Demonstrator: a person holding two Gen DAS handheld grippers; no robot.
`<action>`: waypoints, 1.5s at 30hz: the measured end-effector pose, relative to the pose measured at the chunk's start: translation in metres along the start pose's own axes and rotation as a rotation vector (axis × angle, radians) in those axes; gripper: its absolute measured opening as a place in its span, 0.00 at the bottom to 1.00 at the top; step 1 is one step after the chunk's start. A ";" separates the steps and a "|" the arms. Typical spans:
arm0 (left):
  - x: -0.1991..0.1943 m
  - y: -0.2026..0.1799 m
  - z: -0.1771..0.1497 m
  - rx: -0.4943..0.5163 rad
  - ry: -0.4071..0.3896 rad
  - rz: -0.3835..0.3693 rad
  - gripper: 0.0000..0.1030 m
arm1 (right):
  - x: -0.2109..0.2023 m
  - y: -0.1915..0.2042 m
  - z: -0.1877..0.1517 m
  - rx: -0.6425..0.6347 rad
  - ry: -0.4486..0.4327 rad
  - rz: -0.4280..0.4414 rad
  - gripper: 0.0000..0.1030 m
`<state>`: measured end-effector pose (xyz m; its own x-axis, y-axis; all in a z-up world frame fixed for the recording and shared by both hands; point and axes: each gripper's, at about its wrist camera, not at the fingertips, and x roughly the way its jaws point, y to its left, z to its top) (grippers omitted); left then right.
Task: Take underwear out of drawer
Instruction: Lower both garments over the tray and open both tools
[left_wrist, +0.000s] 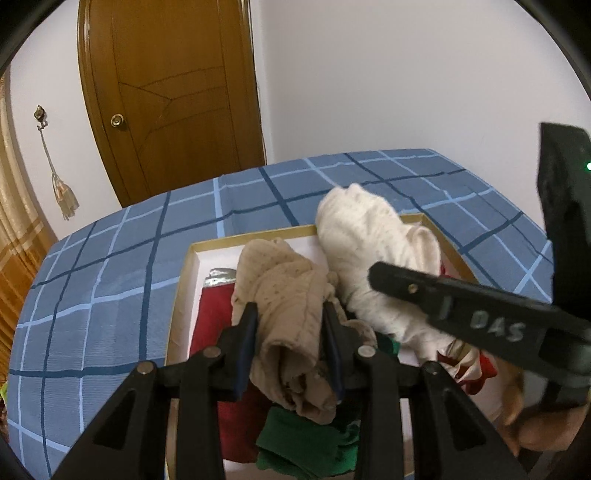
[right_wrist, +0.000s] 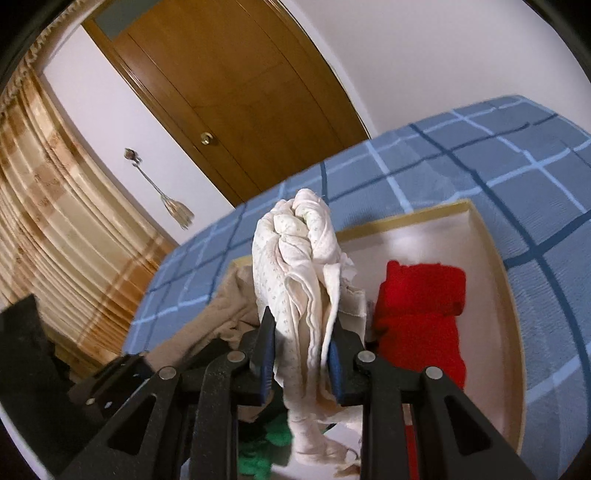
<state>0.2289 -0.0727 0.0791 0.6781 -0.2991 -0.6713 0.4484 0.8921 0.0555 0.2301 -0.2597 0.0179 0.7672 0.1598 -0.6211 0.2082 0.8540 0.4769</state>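
A bedroom is shown: a bed under a blue checked cover, with a shallow white drawer laid on top of it, a brown wooden door and white wall behind, and a striped curtain at the side.

Nearest in the left wrist view, the left gripper is seen closed narrowly on a beige underwear piece, which is bunched between the blue pads and is raised above the drawer's contents. In the right wrist view, the right gripper is likewise clamped on a white dotted underwear piece, whose twisted bulk stands up beyond the jaws while a loose tail hangs down below them.

Just beneath both grips, green clothing and red clothing are left lying in the drawer. The two held garments are judged to be out of the pile but not yet clear of the drawer's rim.

Several risks are judged from here. The white piece's hanging tail could be dragged through the green clothing, so that extra items are pulled out. Only folds of soft fabric are pinched, so either bundle could slip free if it is swung quickly. The two grippers are held close together, and the cloths could be tangled or the tools knocked against each other.
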 end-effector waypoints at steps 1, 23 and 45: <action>0.003 0.000 0.000 0.002 0.003 0.003 0.32 | 0.006 -0.002 -0.001 0.000 0.007 -0.007 0.26; -0.017 0.006 -0.014 -0.060 -0.067 0.152 0.99 | -0.011 -0.002 -0.009 -0.048 -0.086 0.066 0.57; -0.104 -0.035 -0.078 -0.012 -0.176 0.233 0.99 | -0.124 -0.001 -0.084 -0.095 -0.219 0.057 0.58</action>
<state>0.0974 -0.0465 0.0889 0.8533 -0.1386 -0.5027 0.2621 0.9474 0.1837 0.0835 -0.2384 0.0426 0.8913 0.1066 -0.4408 0.1109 0.8912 0.4398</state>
